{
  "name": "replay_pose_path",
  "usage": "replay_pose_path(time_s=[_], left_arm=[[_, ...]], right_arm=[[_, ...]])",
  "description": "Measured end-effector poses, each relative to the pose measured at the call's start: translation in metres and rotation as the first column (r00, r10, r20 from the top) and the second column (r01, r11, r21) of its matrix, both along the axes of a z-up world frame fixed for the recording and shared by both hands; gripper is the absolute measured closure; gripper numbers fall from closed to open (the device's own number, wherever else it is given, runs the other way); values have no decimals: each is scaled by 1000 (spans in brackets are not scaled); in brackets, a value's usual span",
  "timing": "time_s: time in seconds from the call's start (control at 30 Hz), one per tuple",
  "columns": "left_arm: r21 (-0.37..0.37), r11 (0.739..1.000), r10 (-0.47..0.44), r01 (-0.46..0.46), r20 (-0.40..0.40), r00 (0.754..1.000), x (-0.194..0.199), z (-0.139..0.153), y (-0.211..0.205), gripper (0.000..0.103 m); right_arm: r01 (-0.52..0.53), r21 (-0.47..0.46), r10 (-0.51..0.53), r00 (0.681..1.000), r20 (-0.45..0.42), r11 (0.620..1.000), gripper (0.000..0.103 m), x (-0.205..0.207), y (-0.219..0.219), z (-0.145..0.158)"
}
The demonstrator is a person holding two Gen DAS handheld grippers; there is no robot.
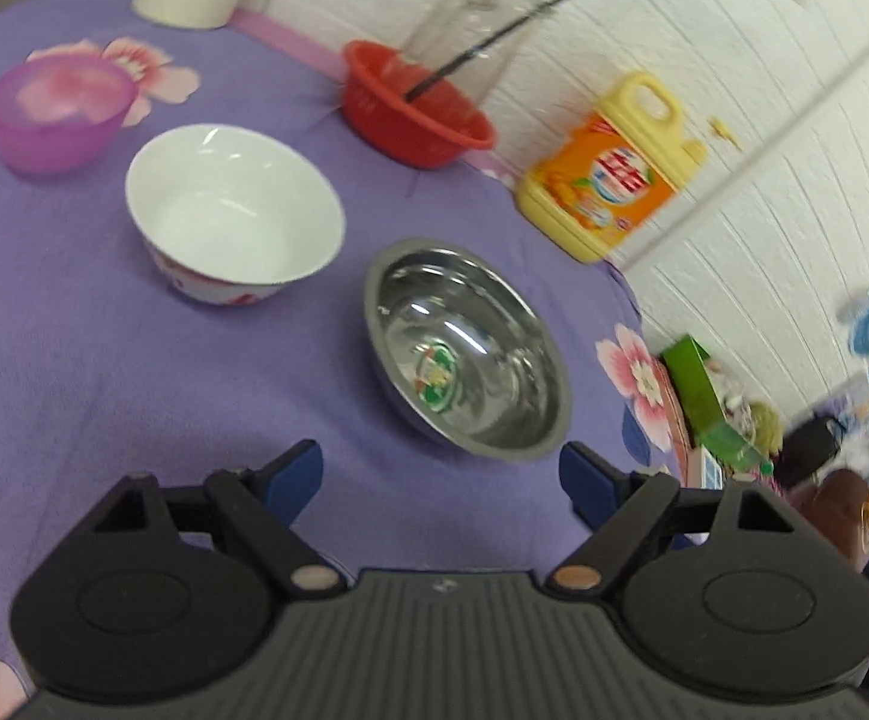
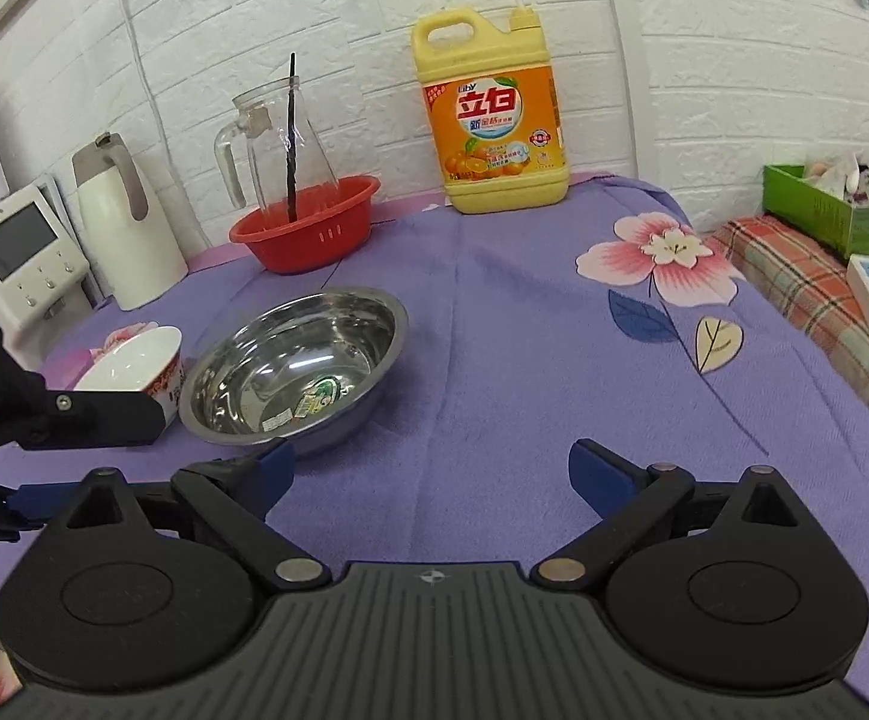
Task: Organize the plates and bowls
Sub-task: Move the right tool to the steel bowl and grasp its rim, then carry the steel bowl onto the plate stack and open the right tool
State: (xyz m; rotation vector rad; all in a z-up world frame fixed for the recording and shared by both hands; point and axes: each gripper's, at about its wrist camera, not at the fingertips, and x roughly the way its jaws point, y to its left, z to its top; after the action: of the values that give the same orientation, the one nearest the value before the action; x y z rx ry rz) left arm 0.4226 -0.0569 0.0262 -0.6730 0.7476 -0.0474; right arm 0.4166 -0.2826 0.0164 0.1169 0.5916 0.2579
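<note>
A steel bowl (image 1: 467,348) (image 2: 296,369) with a sticker inside sits on the purple floral cloth. A white ceramic bowl (image 1: 233,213) (image 2: 134,363) stands to its left, and a pink translucent bowl (image 1: 56,111) lies farther left in the left wrist view. My left gripper (image 1: 440,471) is open and empty, just short of the steel bowl. My right gripper (image 2: 431,471) is open and empty too, with its left fingertip close to the steel bowl's near rim. The left gripper's black body (image 2: 44,414) shows at the left edge of the right wrist view, partly covering the white bowl.
A red basin (image 2: 308,222) holding a glass jug (image 2: 281,150) with a dark stick stands at the back by the brick wall. Beside it are a yellow detergent bottle (image 2: 494,114), a white kettle (image 2: 125,222) and a white appliance (image 2: 14,258). A green box (image 2: 836,204) sits right.
</note>
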Motion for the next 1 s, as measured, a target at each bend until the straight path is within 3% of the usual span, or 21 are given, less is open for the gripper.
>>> replay_pose_path(time_s=[0.1, 0.27, 0.43, 0.6, 0.7, 0.83, 0.93, 1.0], left_arm=[[-15, 999, 29, -29, -19, 999, 4, -5, 13, 17], [35, 998, 51, -50, -27, 998, 5, -1, 31, 17], [-24, 998, 57, -59, -59, 997, 11, -10, 45, 17], [1, 997, 74, -74, -65, 995, 10, -9, 55, 17], [19, 998, 67, -66, -48, 997, 8, -6, 55, 17], [11, 998, 56, -56, -48, 997, 10, -9, 51, 17], [-3, 999, 44, -44, -47, 998, 11, -11, 46, 17], [-4, 999, 39, -39, -38, 999, 13, -10, 41, 17]], right_arm=[[6, -83, -5, 1000, 8, 997, 0, 26, 15, 1], [-21, -157, 18, 1000, -22, 987, 0, 68, 41, -13], [-159, -172, 156, 987, -32, 972, 0, 85, 69, -16], [-275, -279, 271, 961, -55, 920, 0, 91, 93, -18], [-330, -219, 318, 944, -90, 918, 0, 92, 92, -20], [-375, -72, 363, 922, -137, 924, 0, 83, 79, -19], [-402, 61, 407, 895, -183, 913, 0, 67, 65, -16], [-417, 91, 427, 883, -196, 904, 0, 59, 60, -14]])
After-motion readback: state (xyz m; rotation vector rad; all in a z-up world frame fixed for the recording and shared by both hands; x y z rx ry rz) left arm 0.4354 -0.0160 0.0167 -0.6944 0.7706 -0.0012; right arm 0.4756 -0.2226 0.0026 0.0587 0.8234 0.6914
